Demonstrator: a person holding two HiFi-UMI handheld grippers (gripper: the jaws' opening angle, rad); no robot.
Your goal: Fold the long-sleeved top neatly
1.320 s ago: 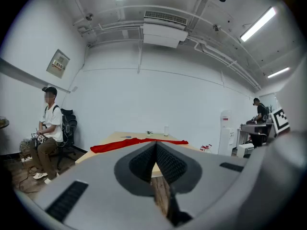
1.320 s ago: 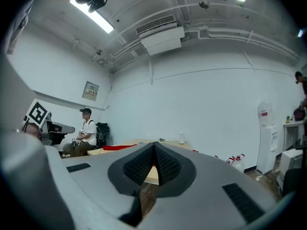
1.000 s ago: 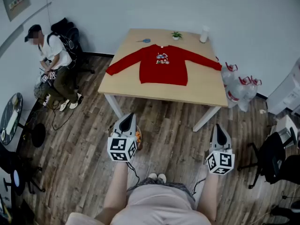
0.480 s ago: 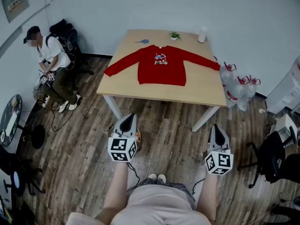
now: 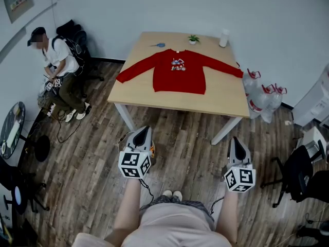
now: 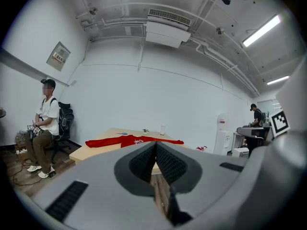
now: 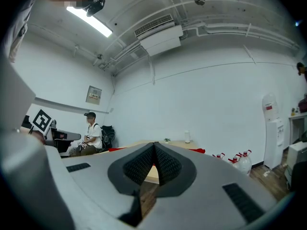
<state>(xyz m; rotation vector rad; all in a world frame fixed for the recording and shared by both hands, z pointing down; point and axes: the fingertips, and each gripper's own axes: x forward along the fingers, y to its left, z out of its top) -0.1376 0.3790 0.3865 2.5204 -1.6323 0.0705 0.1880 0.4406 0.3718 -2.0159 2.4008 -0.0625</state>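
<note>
1. White walls [image 5: 154, 4] are seen all round.
2. The floor [image 5: 92, 153] is made of dark wood boards.
3. A pale wooden table [image 5: 221, 99] is set near the far wall.
4. Long lamps [image 6: 261, 31] are lit overhead.

worktop [image 5: 221, 99]: pale wood, well ahead of the left tool [image 5: 144, 130] and the right tool [image 5: 236, 139]
centre: red long-sleeved top [image 5: 179, 71], spread flat, sleeves out sideways
edge farthest from the tools: blue object [image 5: 160, 45], small plant [image 5: 194, 38], white bottle [image 5: 224, 37]
</note>
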